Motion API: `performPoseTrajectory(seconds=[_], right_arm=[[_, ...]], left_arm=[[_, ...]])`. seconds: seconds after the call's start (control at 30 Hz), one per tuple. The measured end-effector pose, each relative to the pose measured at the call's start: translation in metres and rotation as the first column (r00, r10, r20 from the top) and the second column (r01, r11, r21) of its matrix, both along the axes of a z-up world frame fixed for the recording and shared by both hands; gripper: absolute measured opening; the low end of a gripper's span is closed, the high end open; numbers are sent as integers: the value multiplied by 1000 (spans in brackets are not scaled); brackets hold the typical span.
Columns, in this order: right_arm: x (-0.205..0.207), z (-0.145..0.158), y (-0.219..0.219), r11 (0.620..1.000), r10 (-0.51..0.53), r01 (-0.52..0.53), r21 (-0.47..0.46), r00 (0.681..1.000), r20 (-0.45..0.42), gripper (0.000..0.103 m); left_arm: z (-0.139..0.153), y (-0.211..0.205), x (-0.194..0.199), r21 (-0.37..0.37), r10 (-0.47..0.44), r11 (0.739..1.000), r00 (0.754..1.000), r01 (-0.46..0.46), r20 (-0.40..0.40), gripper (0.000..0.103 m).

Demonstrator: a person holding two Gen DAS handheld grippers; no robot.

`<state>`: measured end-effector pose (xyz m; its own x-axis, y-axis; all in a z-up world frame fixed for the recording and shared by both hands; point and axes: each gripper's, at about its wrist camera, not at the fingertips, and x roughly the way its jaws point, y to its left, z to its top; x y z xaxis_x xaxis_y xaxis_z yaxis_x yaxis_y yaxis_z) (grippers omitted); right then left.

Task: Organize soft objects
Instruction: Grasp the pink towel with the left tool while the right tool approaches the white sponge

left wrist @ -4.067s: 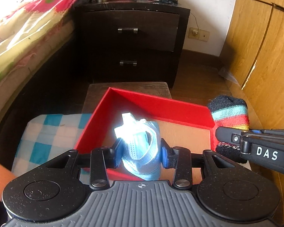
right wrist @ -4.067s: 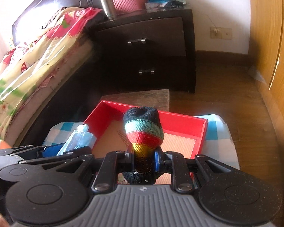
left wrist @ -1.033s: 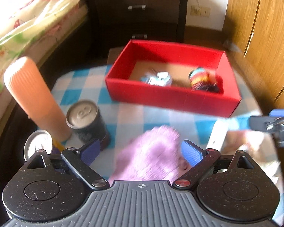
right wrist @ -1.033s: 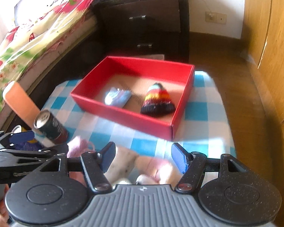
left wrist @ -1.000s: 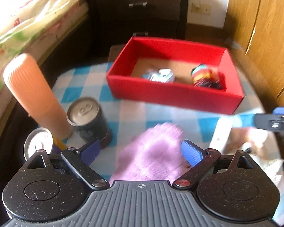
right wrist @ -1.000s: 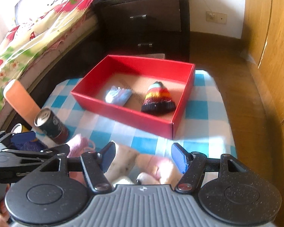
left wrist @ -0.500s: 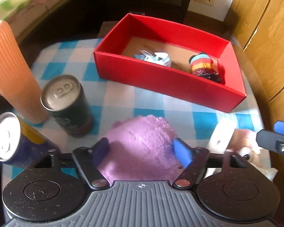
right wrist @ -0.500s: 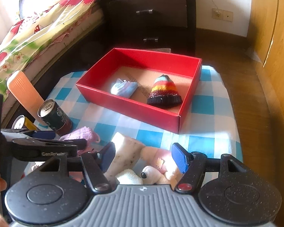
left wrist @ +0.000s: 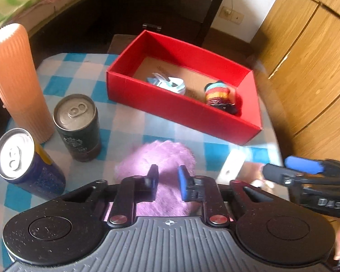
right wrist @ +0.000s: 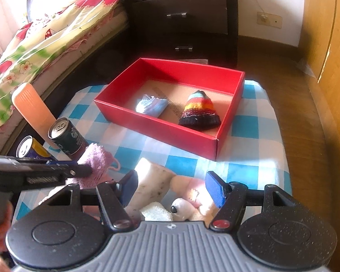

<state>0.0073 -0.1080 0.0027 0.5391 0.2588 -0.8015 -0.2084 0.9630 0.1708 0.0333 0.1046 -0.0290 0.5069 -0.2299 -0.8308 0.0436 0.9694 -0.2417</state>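
My left gripper (left wrist: 167, 176) has just been closing and its jaws now pinch the purple fluffy cloth (left wrist: 161, 158), which lies on the checked tablecloth (left wrist: 129, 122) near the front edge of the table, between the dark can (left wrist: 78, 127) and the plush toy (right wrist: 183, 201). From the right wrist camera I see that same cloth bunched under the left fingers (right wrist: 79, 170), with a thin pink loop sticking out beside it. My right gripper (right wrist: 170, 188) stands about half open over the plush toy; the blue pads sit either side of its pale limb and pink body, and I cannot tell whether they touch it. The red box (right wrist: 161, 127) sits toward the far edge of the table, and inside it lie a light blue cloth item (right wrist: 150, 106) on the left and a striped knit hat (right wrist: 199, 111) on the right, apart from each other. At the left edge of the table stand a ribbed orange bottle (left wrist: 15, 79), the dark can just beside it, and a blue can (left wrist: 27, 165) nearest the front. Beyond the table I see a dark nightstand (right wrist: 183, 20) and a bed (right wrist: 45, 36) with a flowered cover.
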Motion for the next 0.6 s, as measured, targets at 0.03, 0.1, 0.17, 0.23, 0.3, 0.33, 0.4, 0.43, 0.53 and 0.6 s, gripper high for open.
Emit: performPoseTrajectory(seconds=[0.03, 0.1, 0.17, 0.23, 0.3, 0.33, 0.4, 0.43, 0.53, 0.6], right_arm=[[0, -1, 2, 1000, 2, -2, -1, 1000, -5, 43], [2, -5, 5, 1000, 3, -4, -2, 1000, -21, 43], [3, -7, 8, 1000, 5, -4, 5, 999, -35, 43], [3, -8, 11, 1000, 7, -7, 14, 999, -41, 43], [2, -7, 13, 1000, 15, -14, 15, 999, -39, 43], [2, -8, 14, 1000, 18, -18, 13, 999, -38, 44], [2, -8, 14, 1000, 20, -20, 13, 999, -40, 44], [2, -8, 12, 1000, 18, -17, 14, 999, -42, 44], [3, -9, 5, 1000, 1, 0, 14, 999, -44, 44], [4, -9, 0, 1000, -16, 17, 18, 999, -46, 43]], left_arm=[[-1, -2, -1, 10, -11, 1000, 1000, 11, -4, 15], [-8, -5, 0, 48, -22, 999, 1000, 23, -20, 15], [-12, -4, 2, 44, -17, 999, 1000, 18, -22, 23], [-9, -5, 6, 36, -31, 999, 999, 31, -11, 55], [-7, -13, 9, 75, -30, 997, 999, 28, 24, 89], [-5, -21, 12, 126, -47, 991, 998, 41, 51, 90], [-6, -36, 18, 226, -89, 972, 994, 72, 66, 90], [-9, -42, 21, 262, -107, 961, 993, 90, 55, 93], [-27, -49, 30, 316, -90, 944, 996, 91, -18, 90], [-37, -46, 33, 319, -73, 944, 995, 89, -62, 69]])
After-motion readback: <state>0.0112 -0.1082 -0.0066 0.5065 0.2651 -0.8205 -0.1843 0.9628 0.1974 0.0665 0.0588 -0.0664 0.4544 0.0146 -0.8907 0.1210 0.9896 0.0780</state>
